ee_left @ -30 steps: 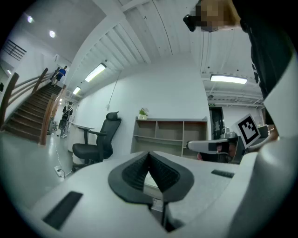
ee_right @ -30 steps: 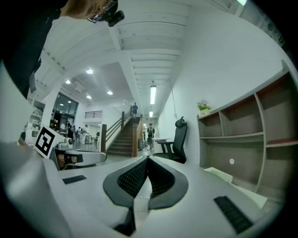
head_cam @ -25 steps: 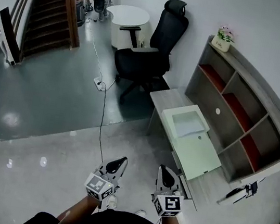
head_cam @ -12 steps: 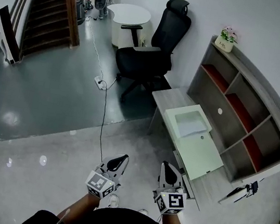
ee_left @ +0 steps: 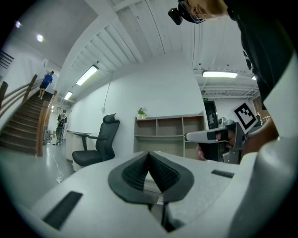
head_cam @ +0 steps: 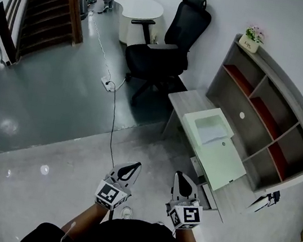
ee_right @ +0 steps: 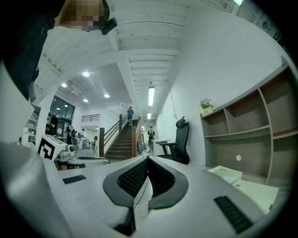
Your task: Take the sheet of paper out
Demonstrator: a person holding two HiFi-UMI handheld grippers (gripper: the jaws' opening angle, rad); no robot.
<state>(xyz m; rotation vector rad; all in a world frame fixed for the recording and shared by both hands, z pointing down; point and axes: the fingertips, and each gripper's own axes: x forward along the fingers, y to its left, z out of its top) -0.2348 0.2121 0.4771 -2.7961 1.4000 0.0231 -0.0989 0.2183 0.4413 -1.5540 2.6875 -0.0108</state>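
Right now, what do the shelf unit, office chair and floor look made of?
Shelf unit: grey wood-grain board, likely matte laminate, red panels inside. Office chair: black, probably fabric or mesh over plastic; too small to tell. Floor: pale polished stone or tile, glossy, mirrors ceiling lights.

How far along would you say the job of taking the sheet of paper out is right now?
Nothing looks done yet: the sheet of paper lies in the pale green box on the desk. Nothing is in hand: the left gripper and right gripper are short of the desk, jaws together and empty. All is left: reach the box, grip the sheet, lift it out.
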